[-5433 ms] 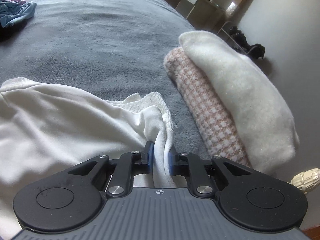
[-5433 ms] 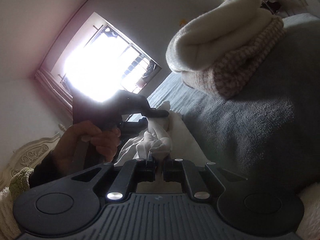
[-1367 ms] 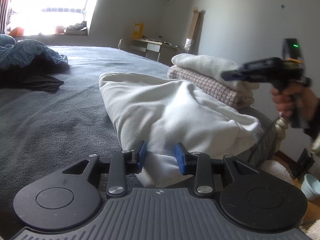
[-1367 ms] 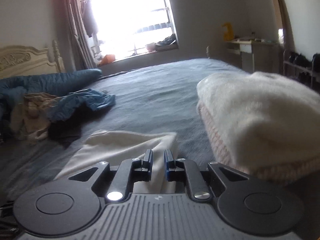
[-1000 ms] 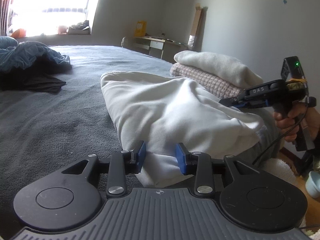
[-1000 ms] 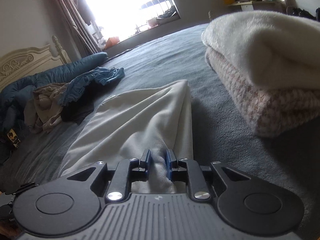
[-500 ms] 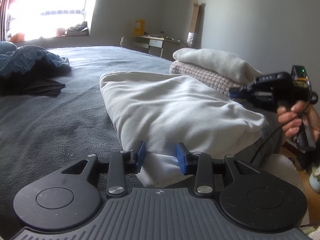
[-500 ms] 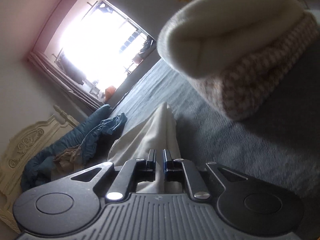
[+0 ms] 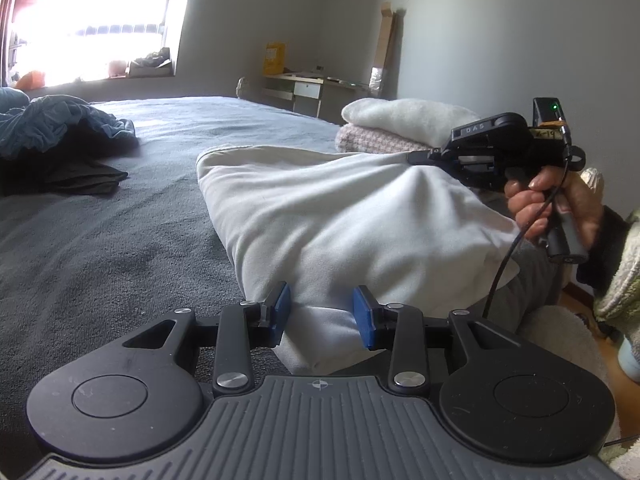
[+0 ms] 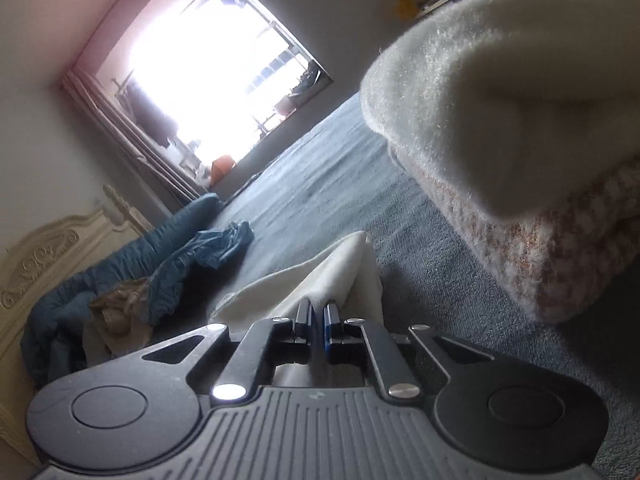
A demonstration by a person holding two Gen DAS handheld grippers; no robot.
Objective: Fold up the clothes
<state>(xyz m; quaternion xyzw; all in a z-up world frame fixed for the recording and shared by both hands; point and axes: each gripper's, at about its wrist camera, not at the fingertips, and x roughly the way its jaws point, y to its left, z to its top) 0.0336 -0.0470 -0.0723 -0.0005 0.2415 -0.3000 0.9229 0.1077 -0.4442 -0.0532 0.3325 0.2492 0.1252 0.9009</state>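
A white garment (image 9: 340, 216) lies folded on the grey bed (image 9: 120, 220). My left gripper (image 9: 322, 312) has the garment's thick near corner filling the gap between its blue pads, which press on it. In the left wrist view a hand (image 9: 560, 200) holds my right gripper (image 9: 416, 157) at the garment's right side, where the cloth rises in a peak. In the right wrist view the right gripper (image 10: 319, 320) is rolled to one side, its jaws closing on a raised fold of the white garment (image 10: 332, 272).
A folded stack, a cream fluffy piece (image 9: 400, 116) on a pink-checked one (image 9: 372, 140), sits just beyond the garment, close to the right gripper (image 10: 540, 248). Blue and dark clothes (image 9: 48, 124) are heaped at the far left. A desk (image 9: 304, 88) stands by the wall.
The right gripper came in to the garment's right side, rolled over, and its jaws narrowed onto a fold, pulling the cloth into a peak. The left gripper has kept still.
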